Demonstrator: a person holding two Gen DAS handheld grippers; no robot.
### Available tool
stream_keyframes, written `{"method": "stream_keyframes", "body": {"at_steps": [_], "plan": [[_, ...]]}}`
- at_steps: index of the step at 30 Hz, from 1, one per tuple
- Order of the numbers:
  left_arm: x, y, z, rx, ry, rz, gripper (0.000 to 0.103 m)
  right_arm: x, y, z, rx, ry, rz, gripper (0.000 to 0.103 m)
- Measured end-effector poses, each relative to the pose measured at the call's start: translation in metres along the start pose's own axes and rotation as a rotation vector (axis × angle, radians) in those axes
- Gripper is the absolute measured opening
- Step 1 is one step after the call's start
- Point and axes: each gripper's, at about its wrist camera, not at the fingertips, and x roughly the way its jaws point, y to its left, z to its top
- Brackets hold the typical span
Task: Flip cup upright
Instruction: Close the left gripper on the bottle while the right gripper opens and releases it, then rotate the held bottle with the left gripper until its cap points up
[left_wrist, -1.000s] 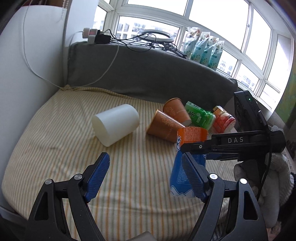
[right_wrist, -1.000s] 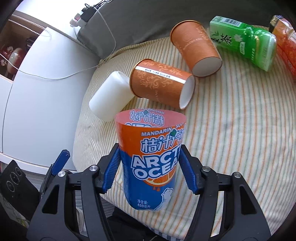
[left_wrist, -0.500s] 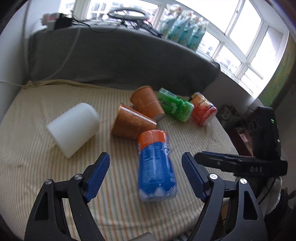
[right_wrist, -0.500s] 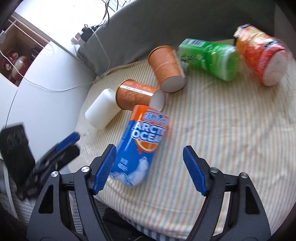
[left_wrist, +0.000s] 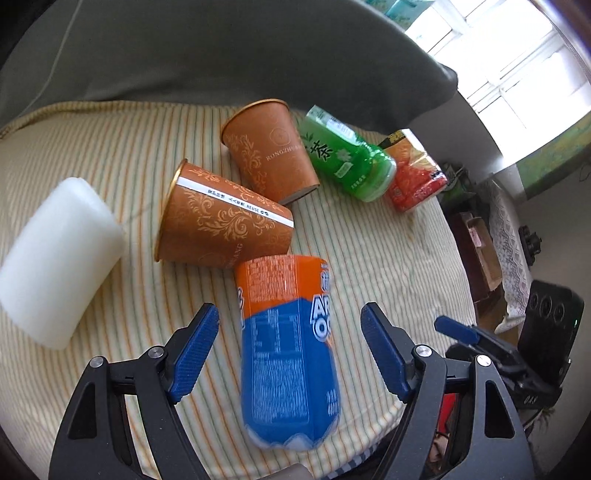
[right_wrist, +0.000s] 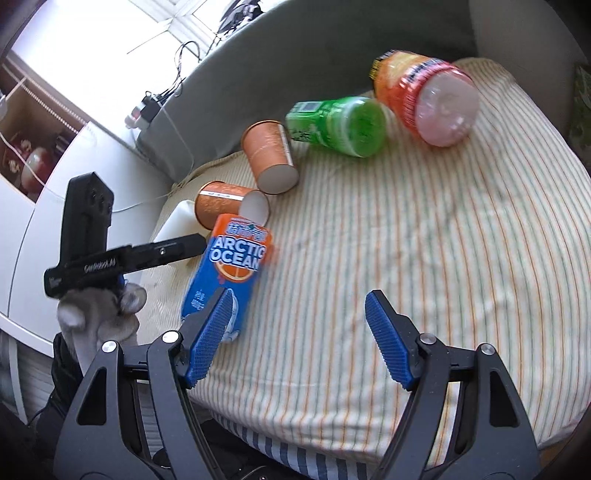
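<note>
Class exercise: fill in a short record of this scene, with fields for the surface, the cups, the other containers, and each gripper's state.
surface: striped cushion
cups: two orange paper cups, both on their sides; white cup, also on its side
other containers: Arctic Ocean cup standing, base down; green bottle and red bottle lying down
left gripper: open, straddling the Arctic Ocean cup
right gripper: open, holding nothing

A second ago the right hand-held gripper (right_wrist: 299, 336) was clamped around the orange-and-blue Arctic Ocean cup (left_wrist: 288, 347), holding it up off the striped cushion (right_wrist: 406, 240). It has since spread wide and drawn back, and the cup now lies on its side on the cushion just beside the nearer brown paper cup (left_wrist: 221, 221). The left hand-held gripper (left_wrist: 290, 352) has swung in, its spread fingers on either side of the fallen cup without touching it.
</note>
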Motion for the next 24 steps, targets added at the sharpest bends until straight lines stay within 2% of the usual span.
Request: {"method": "stream_keyframes", "body": {"at_steps": [8, 13, 14, 18, 24], "plan": [[0.025, -0.001, 0.009, 0.002, 0.074, 0.004, 0.076, -0.002, -0.007, -0.003, 0.019, -0.011, 0.003, 0.077], [0.035, 0.002, 0.013, -0.003, 0.097, 0.008, 0.066, -0.005, -0.011, -0.005, 0.02, -0.022, -0.004, 0.077], [0.037, 0.002, 0.014, -0.002, 0.101, 0.009, 0.061, -0.005, -0.011, -0.006, 0.021, -0.024, -0.007, 0.077], [0.034, -0.001, 0.013, 0.02, 0.094, 0.018, 0.061, -0.006, -0.013, -0.008, 0.031, -0.026, -0.011, 0.077], [0.016, -0.005, 0.007, 0.033, 0.034, 0.023, 0.06, -0.008, -0.014, -0.008, 0.038, -0.032, -0.014, 0.077]]}}
